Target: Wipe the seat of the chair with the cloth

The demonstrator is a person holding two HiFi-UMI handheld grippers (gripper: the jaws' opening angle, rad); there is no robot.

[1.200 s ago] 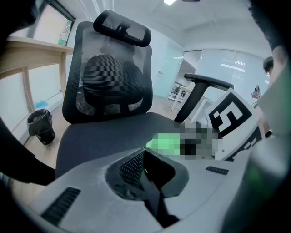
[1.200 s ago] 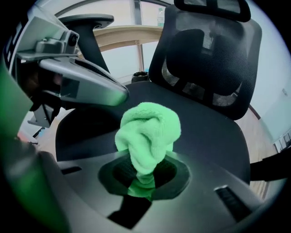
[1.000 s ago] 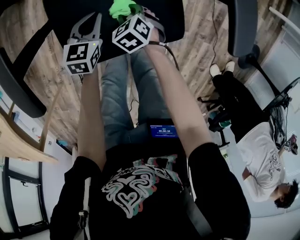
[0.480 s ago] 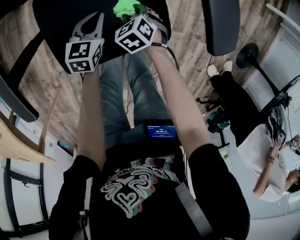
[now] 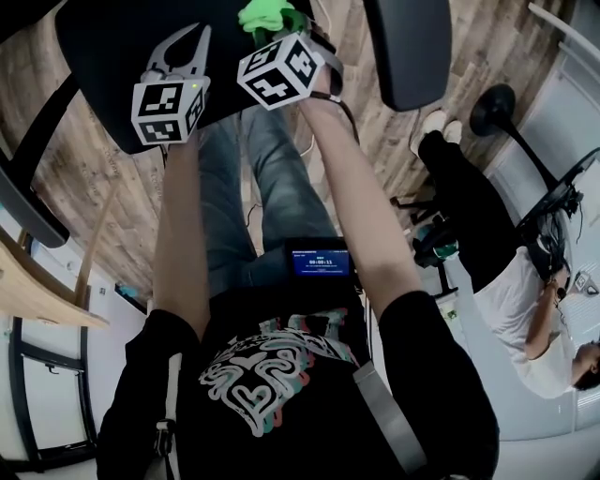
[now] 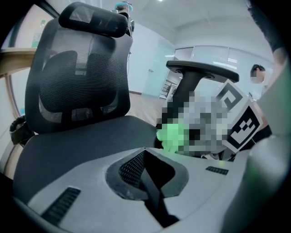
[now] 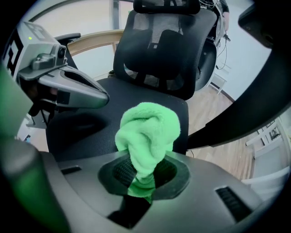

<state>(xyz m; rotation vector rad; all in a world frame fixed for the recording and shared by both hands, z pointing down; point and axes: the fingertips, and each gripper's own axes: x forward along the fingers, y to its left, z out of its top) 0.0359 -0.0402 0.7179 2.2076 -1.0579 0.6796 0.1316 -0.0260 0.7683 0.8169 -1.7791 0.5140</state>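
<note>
The black mesh chair seat (image 5: 103, 66) lies at the top of the head view. My right gripper (image 5: 281, 33) is shut on a bunched bright green cloth (image 5: 266, 13) and holds it over the seat's near right part. In the right gripper view the cloth (image 7: 148, 129) bulges out from between the jaws of my right gripper (image 7: 143, 175), above the seat (image 7: 91, 132). My left gripper (image 5: 183, 47) hovers over the seat to the left of the cloth, shut with nothing in it. The left gripper view shows the left gripper (image 6: 144, 152), the seat (image 6: 77, 141) and the cloth (image 6: 173, 136).
The chair's backrest (image 7: 159, 50) and headrest (image 6: 93, 18) rise behind the seat. Armrests stand at each side (image 5: 408, 52) (image 5: 23, 187). A wooden desk edge (image 5: 37, 291) is at the left. Another person (image 5: 506, 272) sits at the right on the wood floor side.
The chair's seat and right armrest have shifted left in the head view. Both grippers have moved slightly up and right over the seat, the cloth still held.
</note>
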